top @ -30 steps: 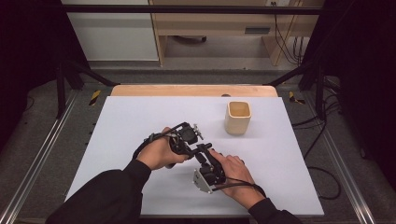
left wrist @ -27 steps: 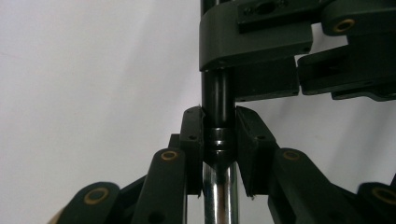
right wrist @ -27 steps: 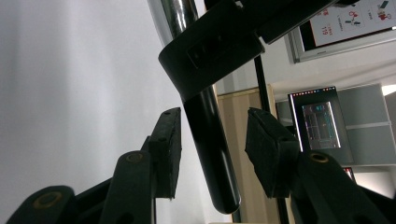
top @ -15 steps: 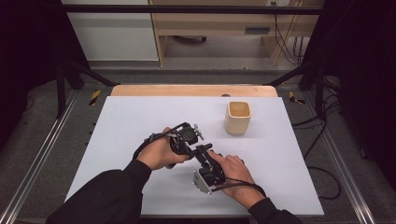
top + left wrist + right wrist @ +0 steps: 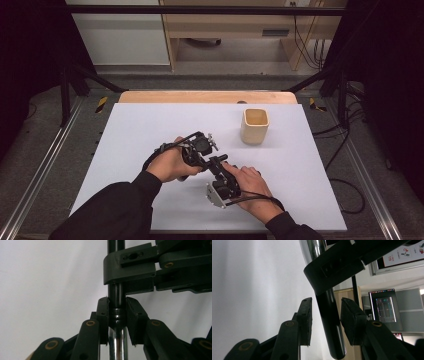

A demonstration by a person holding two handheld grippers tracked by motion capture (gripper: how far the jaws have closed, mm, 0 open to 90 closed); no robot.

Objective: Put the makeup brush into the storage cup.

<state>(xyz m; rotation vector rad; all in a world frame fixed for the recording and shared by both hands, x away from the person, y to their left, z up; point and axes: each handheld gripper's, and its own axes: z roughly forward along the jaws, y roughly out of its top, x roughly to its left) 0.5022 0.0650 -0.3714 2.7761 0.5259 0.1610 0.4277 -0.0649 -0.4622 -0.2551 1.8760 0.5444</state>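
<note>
Cup [image 5: 255,126] of pale wood stands upright on the far right part of the white table [image 5: 150,130], well apart from both hands, with nothing between it and them. The left hand [image 5: 170,165] and right hand [image 5: 250,182] meet near the middle of the near half.

The left tool [image 5: 117,312] is clamped on a thin rod [image 5: 116,293], its pads pressing just where the black length meets the chrome length. The right tool [image 5: 325,307] comes at the same rod from the near side. Its jaws have just been closing and stand either side of the rod's black end, with a sliver of gap showing at each pad, so it has no grip. In the left gripper view one jaw of the right tool crosses in front of the rod's upper stretch and hides it.

From above, the rod is a short dark stub between the two tools, mostly covered by them and by the fingers. Its chrome end is cut off at the frame edge in both gripper views.

The table's left half and far-left corner lie bare. A strip of wood [image 5: 200,96] edges its far side. Beyond the right edge, cables [image 5: 345,185] lie on the floor.
</note>
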